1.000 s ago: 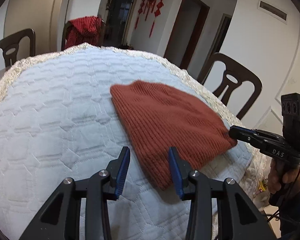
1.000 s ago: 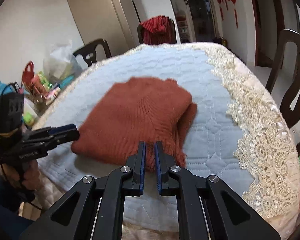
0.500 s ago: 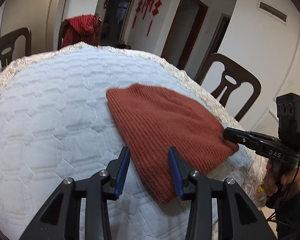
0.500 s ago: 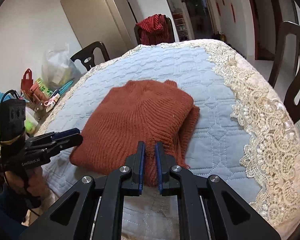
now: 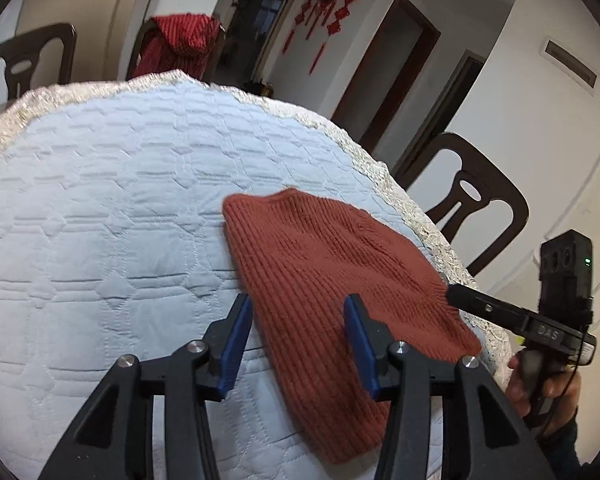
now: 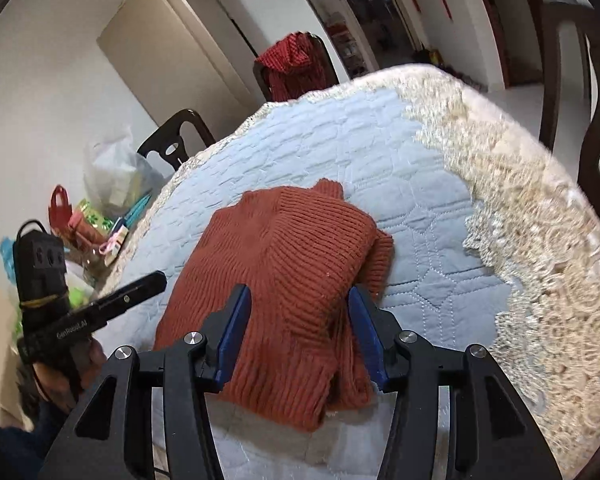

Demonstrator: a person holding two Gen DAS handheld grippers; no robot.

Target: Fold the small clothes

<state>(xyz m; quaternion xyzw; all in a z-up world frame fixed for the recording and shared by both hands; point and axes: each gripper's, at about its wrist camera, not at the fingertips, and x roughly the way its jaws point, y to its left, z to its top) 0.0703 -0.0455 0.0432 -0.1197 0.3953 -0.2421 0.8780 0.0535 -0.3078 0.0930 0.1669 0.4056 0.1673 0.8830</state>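
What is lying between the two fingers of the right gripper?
In the right wrist view, the folded rust-red knit sweater fills the gap of the open right gripper; beneath it lies the quilted tablecloth.

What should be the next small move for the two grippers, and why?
Probably back both away: the rust sweater already lies folded in layers on the quilted cloth, and both the left gripper and right gripper are open, holding nothing.
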